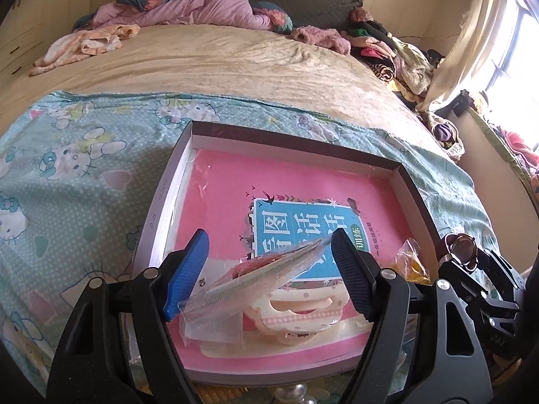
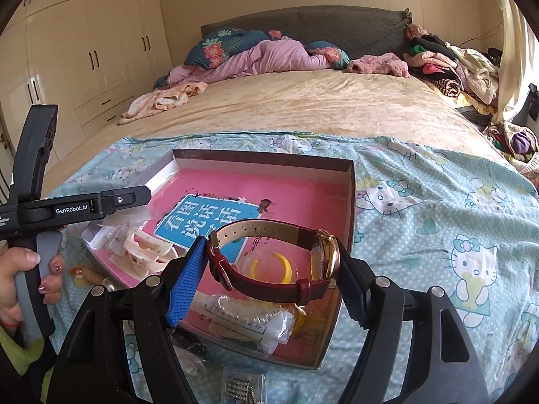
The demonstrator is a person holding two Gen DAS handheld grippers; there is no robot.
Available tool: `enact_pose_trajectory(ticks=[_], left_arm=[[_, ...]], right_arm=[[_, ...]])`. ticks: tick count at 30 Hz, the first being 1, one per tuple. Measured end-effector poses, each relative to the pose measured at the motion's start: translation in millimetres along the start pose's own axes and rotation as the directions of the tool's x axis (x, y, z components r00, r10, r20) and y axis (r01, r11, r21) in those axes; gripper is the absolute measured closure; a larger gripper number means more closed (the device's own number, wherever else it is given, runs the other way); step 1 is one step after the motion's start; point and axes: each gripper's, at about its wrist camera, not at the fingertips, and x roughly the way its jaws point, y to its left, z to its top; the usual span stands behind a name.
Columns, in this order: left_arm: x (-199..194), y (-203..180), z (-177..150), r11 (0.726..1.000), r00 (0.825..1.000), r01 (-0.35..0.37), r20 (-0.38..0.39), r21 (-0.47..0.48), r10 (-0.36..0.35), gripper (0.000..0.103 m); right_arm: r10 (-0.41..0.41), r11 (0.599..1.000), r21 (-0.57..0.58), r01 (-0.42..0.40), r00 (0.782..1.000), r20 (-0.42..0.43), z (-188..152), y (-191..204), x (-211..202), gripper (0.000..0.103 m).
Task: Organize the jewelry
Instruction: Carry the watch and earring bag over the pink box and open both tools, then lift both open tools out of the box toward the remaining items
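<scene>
Right claw clenched on a dark-red leather-strap, gold-cased wristwatch, hanging over the near right corner of the shallow pink-lined cardboard box on the bed, seemingly for dropping in. Left claw grips a clear plastic packet above the box's near edge.

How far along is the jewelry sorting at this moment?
Partly done. Already in the box: a hair claw, a yellow bangle and a bagged bead strand. In hand: the right tongs grip a red-strapped watch above the box; the left tongs hold a clear packet over it. Left: a small clear case and an orange piece still lie on the sheet.
</scene>
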Motion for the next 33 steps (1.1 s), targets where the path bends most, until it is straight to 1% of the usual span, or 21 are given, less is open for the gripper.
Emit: enact_pose_trajectory(ticks=[2, 5, 7, 10, 16, 19, 21, 23, 26, 32, 33], left_arm=[[4, 1, 0, 1.0, 1.0, -0.001, -0.008, 0.003, 0.001, 0.035], [6, 0, -1, 1.0, 1.0, -0.005, -0.01, 0.005, 0.005, 0.029], [7, 1, -1, 1.0, 1.0, -0.005, -0.014, 0.007, 0.005, 0.022], [7, 2, -3, 1.0, 1.0, -0.009, -0.013, 0.008, 0.009, 0.017], [-3, 6, -6, 1.0, 1.0, -0.013, 0.0, -0.005, 0.013, 0.015], [-9, 7, -8, 1.0, 1.0, -0.02, 0.008, -0.008, 0.02, 0.014], [-12, 8, -7, 1.0, 1.0, -0.021, 0.012, -0.013, 0.021, 0.014], [-15, 8, -7, 1.0, 1.0, -0.018, 0.018, -0.016, 0.018, 0.014], [-20, 7, -7, 1.0, 1.0, -0.015, 0.023, -0.016, 0.016, 0.014], [-29, 6, -9, 1.0, 0.999, -0.016, 0.035, -0.016, 0.017, 0.014], [-31, 5, -9, 1.0, 0.999, -0.016, 0.036, -0.016, 0.017, 0.012]], right_arm=[[-0.004, 1.0, 0.004, 0.004, 1.0, -0.007, 0, -1, 3, 0.032], [-0.005, 1.0, 0.003, 0.005, 1.0, -0.017, 0, -1, 8, 0.032], [-0.005, 1.0, 0.0, 0.005, 1.0, -0.022, 0, 0, 10, 0.032], [-0.008, 1.0, -0.005, 0.008, 0.999, -0.035, 0, 1, 17, 0.032], [-0.004, 1.0, -0.003, 0.004, 0.998, -0.069, -2, 4, 29, 0.031], [-0.007, 1.0, -0.002, 0.007, 0.998, -0.067, -3, 4, 29, 0.03], [-0.007, 1.0, 0.003, 0.007, 0.998, -0.06, -3, 4, 27, 0.023], [-0.008, 1.0, 0.004, 0.009, 0.999, -0.052, -3, 4, 23, 0.022], [-0.009, 1.0, 0.011, 0.009, 0.999, -0.043, -4, 4, 16, 0.017], [-0.007, 1.0, 0.026, 0.007, 1.0, -0.015, -4, 3, -1, 0.009], [-0.007, 1.0, 0.027, 0.008, 1.0, -0.009, -4, 3, -5, 0.008]])
